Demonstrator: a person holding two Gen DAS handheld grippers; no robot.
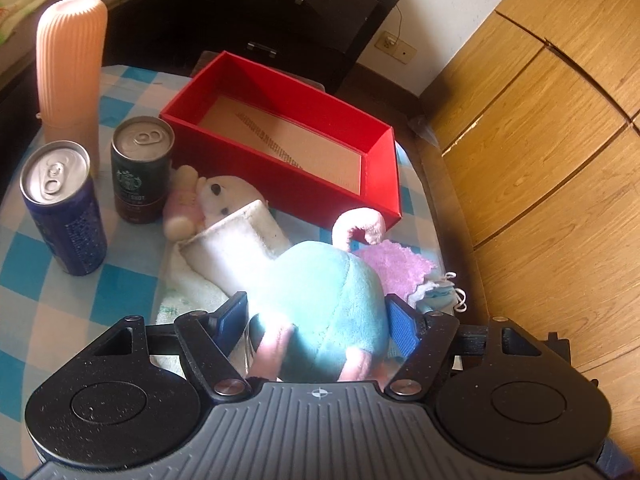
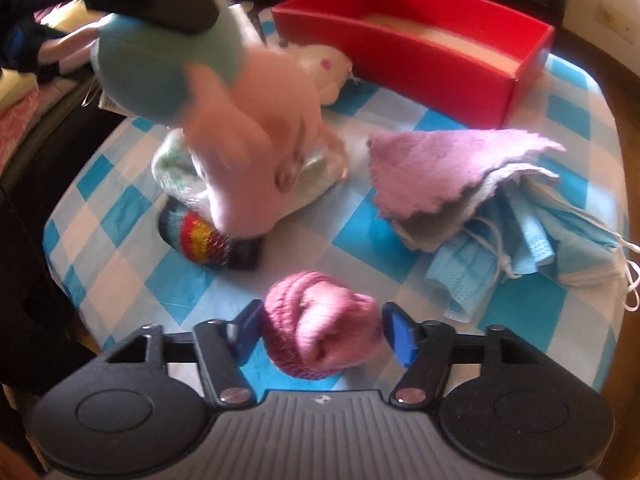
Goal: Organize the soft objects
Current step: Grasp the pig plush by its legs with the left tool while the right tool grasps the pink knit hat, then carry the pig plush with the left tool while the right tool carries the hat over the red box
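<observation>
My left gripper [image 1: 316, 316] is shut on a plush toy [image 1: 320, 292] with a pale blue body and pink limbs, held off the table. The right wrist view shows this toy [image 2: 168, 72] hanging head down, blurred, with a dark finger [image 2: 160, 4] across it. My right gripper [image 2: 320, 330] has a pink knitted roll [image 2: 320, 340] between its blue pads, which sit against its sides. An empty red box [image 1: 280, 184] [image 2: 400, 64] stands at the table's far side. On the checked cloth lie a white plush toy [image 1: 236, 220], a purple cloth [image 2: 440, 168], blue face masks [image 2: 520, 256] and a rainbow-striped sock [image 2: 204, 240].
Two drink cans [image 1: 60, 208] [image 1: 140, 168] and a tall ribbed peach cylinder [image 1: 72, 64] stand at the table's left. A wooden wardrobe [image 1: 540, 120] runs along the right; dark drawers [image 1: 280, 20] stand behind the box. The small table's edge is near on all sides.
</observation>
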